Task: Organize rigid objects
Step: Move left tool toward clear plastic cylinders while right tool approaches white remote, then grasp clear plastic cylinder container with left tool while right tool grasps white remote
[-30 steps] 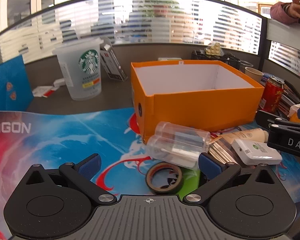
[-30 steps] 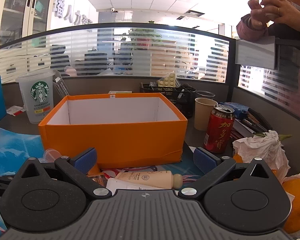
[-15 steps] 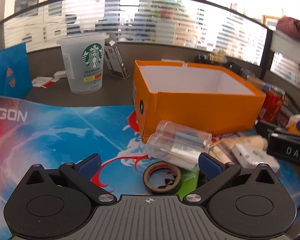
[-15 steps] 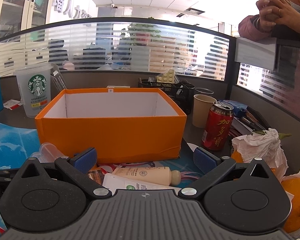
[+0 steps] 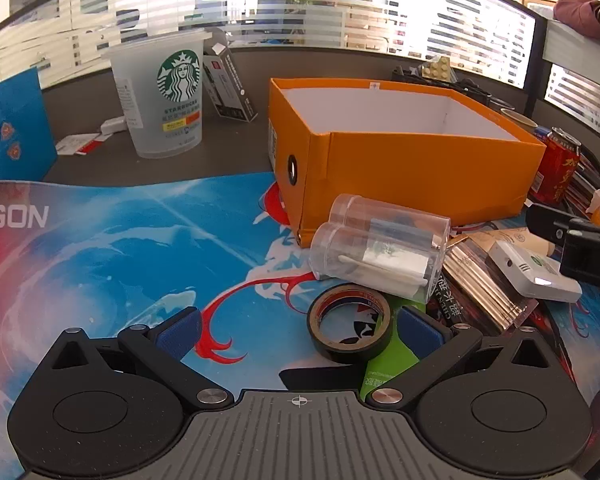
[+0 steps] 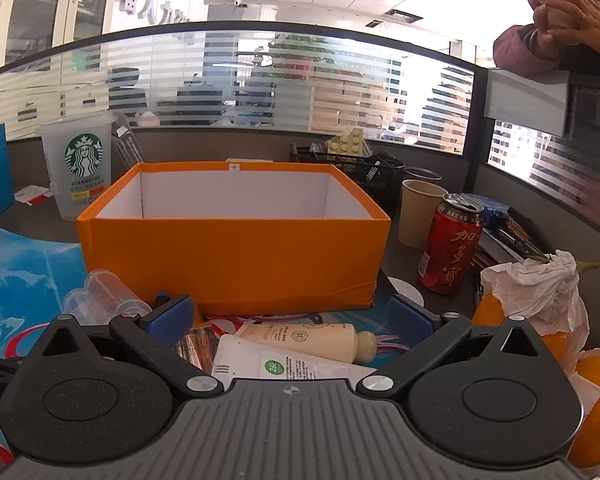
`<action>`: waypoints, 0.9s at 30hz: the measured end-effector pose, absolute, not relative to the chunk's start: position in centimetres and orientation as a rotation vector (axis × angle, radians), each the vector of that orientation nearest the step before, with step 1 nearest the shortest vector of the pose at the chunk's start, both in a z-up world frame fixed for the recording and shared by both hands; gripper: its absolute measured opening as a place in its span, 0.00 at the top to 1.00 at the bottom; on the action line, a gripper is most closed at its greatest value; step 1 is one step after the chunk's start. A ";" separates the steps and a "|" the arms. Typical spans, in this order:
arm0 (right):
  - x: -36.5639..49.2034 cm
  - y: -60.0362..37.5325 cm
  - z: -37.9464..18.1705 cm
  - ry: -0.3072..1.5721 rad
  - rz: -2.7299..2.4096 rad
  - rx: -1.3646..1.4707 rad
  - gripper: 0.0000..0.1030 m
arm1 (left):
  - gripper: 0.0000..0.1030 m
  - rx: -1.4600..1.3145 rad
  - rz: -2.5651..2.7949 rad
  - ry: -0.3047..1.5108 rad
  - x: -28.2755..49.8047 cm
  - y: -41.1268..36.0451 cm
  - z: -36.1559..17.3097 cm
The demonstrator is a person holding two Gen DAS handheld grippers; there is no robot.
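Showing tape roll left only, can right

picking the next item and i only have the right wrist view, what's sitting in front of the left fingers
observer: a black roll of tape lies flat on the printed mat, between the fingers of the open left gripper and nearer the right-hand one.
operator: what's behind it
observer: two clear plastic jars lie on their sides, one against the other, at the near corner of the orange cardboard box.
operator: where's my right gripper from there
observer: the right gripper comes in right of the jars; one black finger overlaps the far end of a white rectangular device.
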State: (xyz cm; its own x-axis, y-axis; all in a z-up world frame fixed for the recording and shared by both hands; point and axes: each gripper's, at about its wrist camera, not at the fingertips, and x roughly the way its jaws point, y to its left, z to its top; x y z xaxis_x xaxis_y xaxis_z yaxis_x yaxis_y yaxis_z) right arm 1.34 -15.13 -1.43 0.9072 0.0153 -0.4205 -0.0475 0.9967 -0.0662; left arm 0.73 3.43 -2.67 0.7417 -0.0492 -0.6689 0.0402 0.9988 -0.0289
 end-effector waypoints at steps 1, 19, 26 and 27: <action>1.4 -15.1 -1.5 0.435 0.034 -0.078 0.00 | 0.00 -0.009 -0.047 0.731 0.7 3.4 -2.7; -0.1 -19.9 -3.3 0.458 0.218 -0.028 0.00 | 0.00 -0.035 -0.105 0.653 2.2 2.1 0.5; -0.8 -19.2 -4.1 0.389 0.280 -0.298 0.00 | 0.00 -0.012 -0.073 0.692 5.1 0.9 0.9; -1.1 -19.2 -4.2 0.380 0.290 -0.354 0.00 | 0.00 -0.007 -0.065 0.689 5.1 1.0 0.8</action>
